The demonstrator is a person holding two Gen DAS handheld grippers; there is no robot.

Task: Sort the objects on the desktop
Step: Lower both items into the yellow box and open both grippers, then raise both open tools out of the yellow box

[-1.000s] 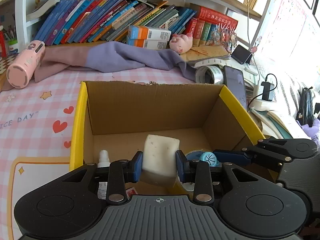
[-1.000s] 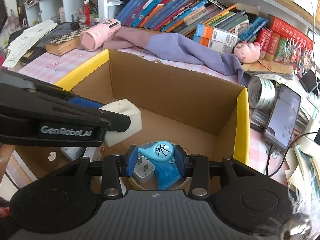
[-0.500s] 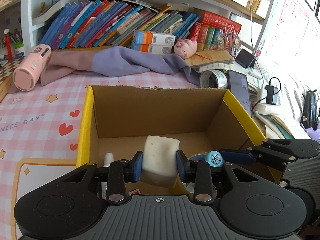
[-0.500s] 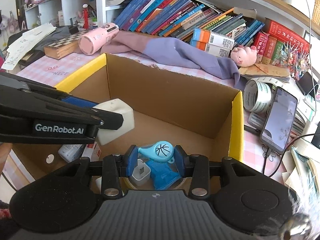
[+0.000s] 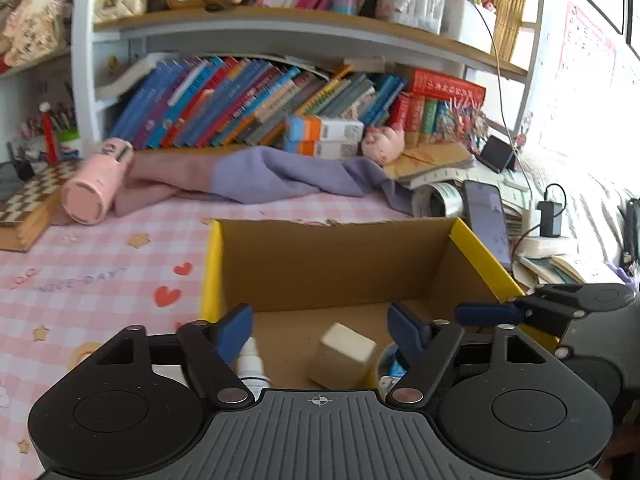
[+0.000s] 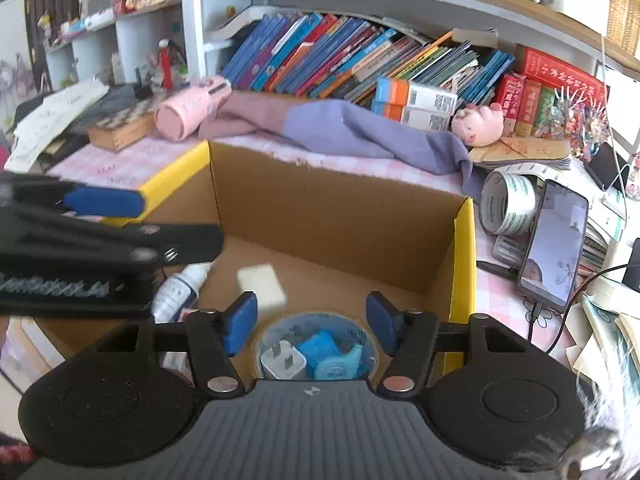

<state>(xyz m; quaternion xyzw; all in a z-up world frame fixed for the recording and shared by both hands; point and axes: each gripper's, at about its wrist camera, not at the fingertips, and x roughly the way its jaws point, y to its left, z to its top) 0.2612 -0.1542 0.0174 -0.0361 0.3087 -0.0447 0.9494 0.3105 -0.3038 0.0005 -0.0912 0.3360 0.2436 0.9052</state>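
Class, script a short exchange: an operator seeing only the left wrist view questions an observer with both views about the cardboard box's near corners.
Operator: My left claw hides the box's near right corner. What's there?
Observer: A round clear tub holding a white plug.
Operator: Is the right claw gripping anything?
Observer: No; its jaws are opening above the tub with nothing between them.
Operator: The bottle by my finger?
Observer: It lies on its side, beside the white block.

Both wrist views angled down, close, sharing cardboard box (image 5: 328, 264) (image 6: 332, 216).
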